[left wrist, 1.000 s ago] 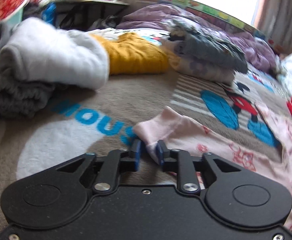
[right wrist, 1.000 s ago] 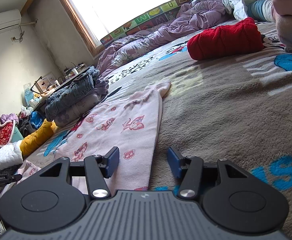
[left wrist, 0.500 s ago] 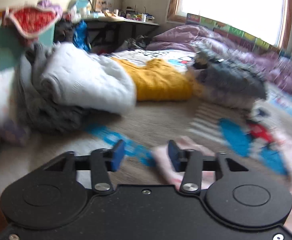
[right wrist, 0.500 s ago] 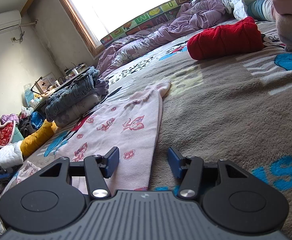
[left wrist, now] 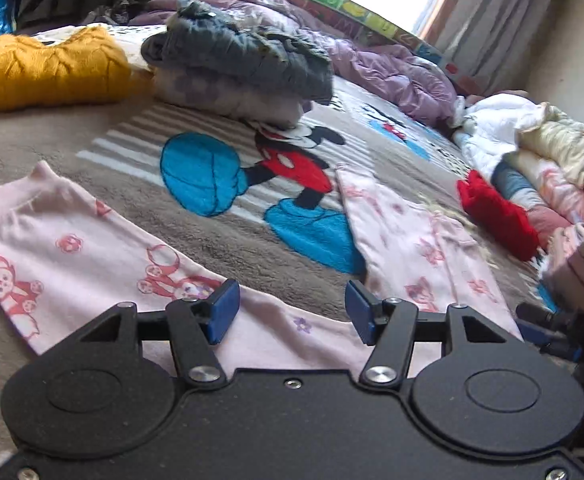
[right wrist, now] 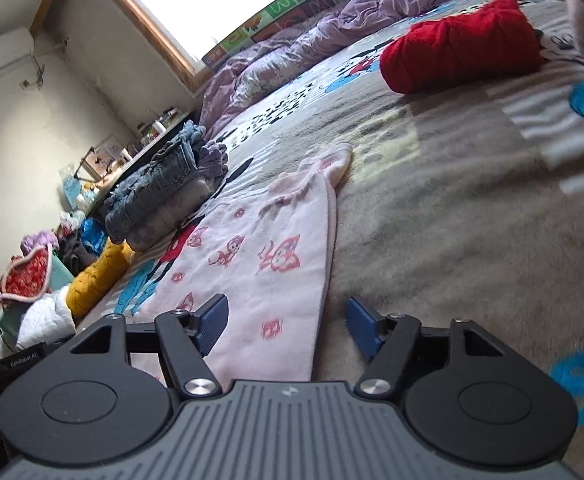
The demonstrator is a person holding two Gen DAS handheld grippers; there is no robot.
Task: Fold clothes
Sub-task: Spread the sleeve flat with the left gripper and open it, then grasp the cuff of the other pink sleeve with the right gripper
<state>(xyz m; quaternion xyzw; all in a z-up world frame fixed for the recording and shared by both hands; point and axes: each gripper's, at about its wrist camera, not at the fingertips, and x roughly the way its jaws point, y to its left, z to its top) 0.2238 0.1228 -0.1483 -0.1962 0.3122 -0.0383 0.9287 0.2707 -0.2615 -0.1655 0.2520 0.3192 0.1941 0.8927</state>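
**Pink pants lie spread on the blanket, both grippers loose over them**

At the far left of the left wrist view a folded yellow sweater [left wrist: 52, 68] sits at the blanket's back edge, with a stack of folded jeans [left wrist: 240, 48] on a pale folded garment just right of it. In front, the pink pants [left wrist: 92, 256] lie flat in a V on the cartoon blanket [left wrist: 220, 240]: one leg runs off to the left, its cuff near the left edge of the picture, and the other leg runs away to the right. Bare blanket fills the wedge between the two legs.

The left gripper [left wrist: 288, 312] hovers over the crotch of the pants. Its jaws are opening; fabric lies under the gap, and neither pad presses on it. Further right a red folded garment [left wrist: 499, 220] and a heap of pale clothes [left wrist: 531, 148] crowd the right side.

In the right wrist view the right gripper [right wrist: 288, 328] straddles the right edge of a pant leg [right wrist: 260, 264], left pad over the cloth, right pad over bare blanket. Its jaws are opening too, gripping nothing. To the right of that edge the blanket lies open as far as the red garment.
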